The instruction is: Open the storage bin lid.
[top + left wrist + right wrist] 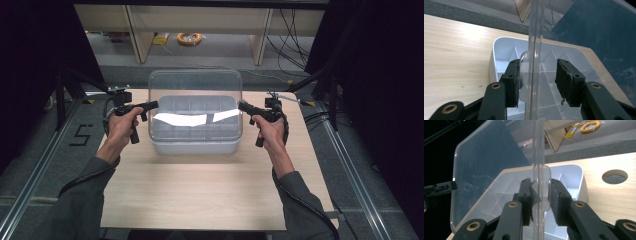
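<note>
Clear lid (pixel 195 85) — over empty compartment box (pixel 195 142)

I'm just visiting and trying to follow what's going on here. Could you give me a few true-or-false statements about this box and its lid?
1. Both grippers hold the clear lid by its side tabs. True: left gripper and right gripper each clamp one.
2. The lid sits shut on the white box. False: it is raised above the box.
3. The box has dividers inside. True.
4. The box stands on the floor. False: it stands on the wooden table.
</note>
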A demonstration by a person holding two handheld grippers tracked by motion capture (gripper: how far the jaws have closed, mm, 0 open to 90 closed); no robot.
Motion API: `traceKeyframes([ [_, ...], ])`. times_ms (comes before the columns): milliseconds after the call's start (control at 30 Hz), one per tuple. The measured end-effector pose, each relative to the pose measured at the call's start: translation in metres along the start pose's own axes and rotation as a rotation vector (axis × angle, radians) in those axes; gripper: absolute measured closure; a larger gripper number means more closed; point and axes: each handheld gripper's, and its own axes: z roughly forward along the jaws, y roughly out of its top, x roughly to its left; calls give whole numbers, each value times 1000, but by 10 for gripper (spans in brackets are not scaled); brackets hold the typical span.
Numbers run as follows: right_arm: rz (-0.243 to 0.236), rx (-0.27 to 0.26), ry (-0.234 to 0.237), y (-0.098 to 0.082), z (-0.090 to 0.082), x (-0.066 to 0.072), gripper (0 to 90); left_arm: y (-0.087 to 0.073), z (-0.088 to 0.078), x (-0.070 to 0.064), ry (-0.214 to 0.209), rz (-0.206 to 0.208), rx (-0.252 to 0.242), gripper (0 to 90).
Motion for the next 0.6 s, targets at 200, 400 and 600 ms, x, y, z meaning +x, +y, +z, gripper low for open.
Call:
traceKeyframes([
  [200,-32,-6,-6,-1,-10,6,733,-5,-12,-7,-8,18,-4,550],
  [400,-64,-21,3,-7,-27,13,737,-18,-25,-14,-12,48,-10,541],
  [600,-76,-24,6,-19,-39,17,737,-30,-34,-18,-10,62,-10,540],
])
